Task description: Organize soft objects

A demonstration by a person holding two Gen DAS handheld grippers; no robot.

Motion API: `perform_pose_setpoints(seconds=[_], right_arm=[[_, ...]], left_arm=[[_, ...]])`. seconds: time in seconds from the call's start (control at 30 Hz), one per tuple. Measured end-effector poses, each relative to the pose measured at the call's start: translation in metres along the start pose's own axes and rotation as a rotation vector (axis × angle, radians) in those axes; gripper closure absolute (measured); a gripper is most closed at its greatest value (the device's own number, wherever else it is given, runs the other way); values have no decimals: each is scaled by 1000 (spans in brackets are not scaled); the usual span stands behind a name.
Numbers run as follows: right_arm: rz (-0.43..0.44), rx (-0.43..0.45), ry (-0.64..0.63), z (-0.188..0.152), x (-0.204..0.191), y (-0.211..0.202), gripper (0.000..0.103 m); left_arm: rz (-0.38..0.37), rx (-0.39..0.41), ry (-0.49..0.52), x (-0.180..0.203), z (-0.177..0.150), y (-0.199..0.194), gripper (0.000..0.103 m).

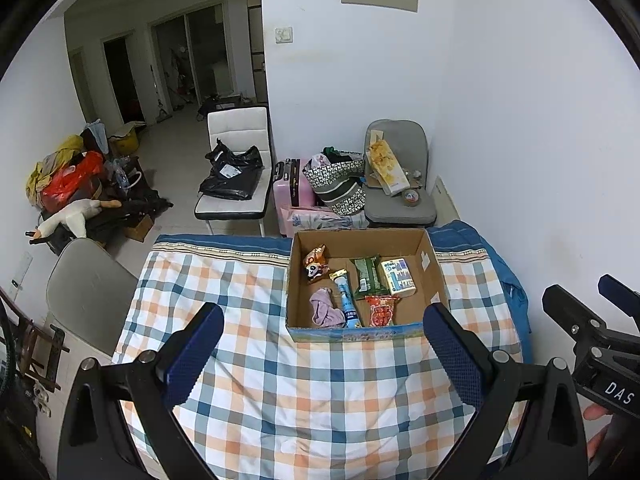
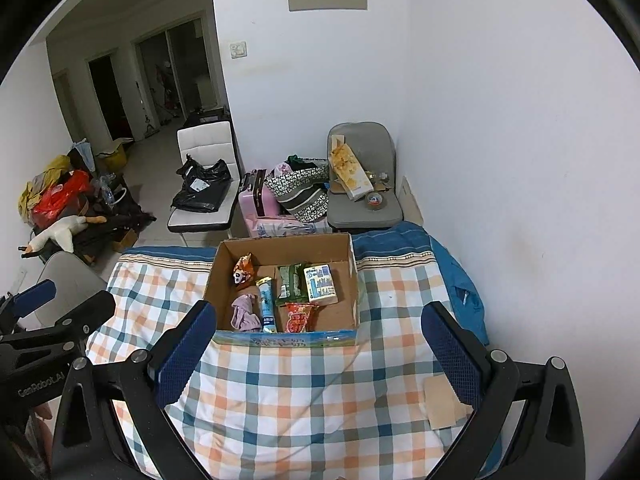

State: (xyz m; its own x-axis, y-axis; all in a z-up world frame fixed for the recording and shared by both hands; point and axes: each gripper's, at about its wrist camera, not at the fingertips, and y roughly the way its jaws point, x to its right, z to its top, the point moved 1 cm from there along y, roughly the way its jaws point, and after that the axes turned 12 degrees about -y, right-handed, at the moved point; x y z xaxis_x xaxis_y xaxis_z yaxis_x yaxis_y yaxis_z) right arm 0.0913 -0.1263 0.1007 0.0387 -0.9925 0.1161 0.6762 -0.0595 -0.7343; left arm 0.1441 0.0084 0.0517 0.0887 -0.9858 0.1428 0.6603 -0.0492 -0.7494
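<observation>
An open cardboard box point(image 1: 434, 276) point(image 2: 224, 264) stands on a checked quilt point(image 1: 248, 368) point(image 2: 304, 384). Inside lie a crumpled purple cloth point(image 1: 326, 308) point(image 2: 245, 312), an orange panda snack bag point(image 1: 316, 264) point(image 2: 243, 268), a blue tube point(image 1: 347, 300) point(image 2: 267, 302), a green packet point(image 1: 366, 274) point(image 2: 289, 280), a tissue pack point(image 1: 398, 276) point(image 2: 321, 284) and a red packet point(image 1: 382, 310) point(image 2: 298, 316). My left gripper point(image 1: 324, 354) is open and empty, above the quilt just short of the box. My right gripper point(image 2: 320, 354) is open and empty, likewise in front of the box.
The right gripper shows at the right edge of the left wrist view point(image 1: 592, 320); the left gripper shows at the left edge of the right wrist view point(image 2: 52, 312). Behind the table are a white chair point(image 1: 236, 160), a grey chair point(image 1: 400, 184), a pink suitcase point(image 1: 290, 184) and bags. A wall runs along the right.
</observation>
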Motion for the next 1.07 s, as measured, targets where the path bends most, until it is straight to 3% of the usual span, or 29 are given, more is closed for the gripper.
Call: perform_pose_setpoints(seconds=[1.07], right_arm=[[-4, 7, -4, 1, 5, 3, 0]], left_arm=[[13, 2, -30, -4, -3, -1, 1]])
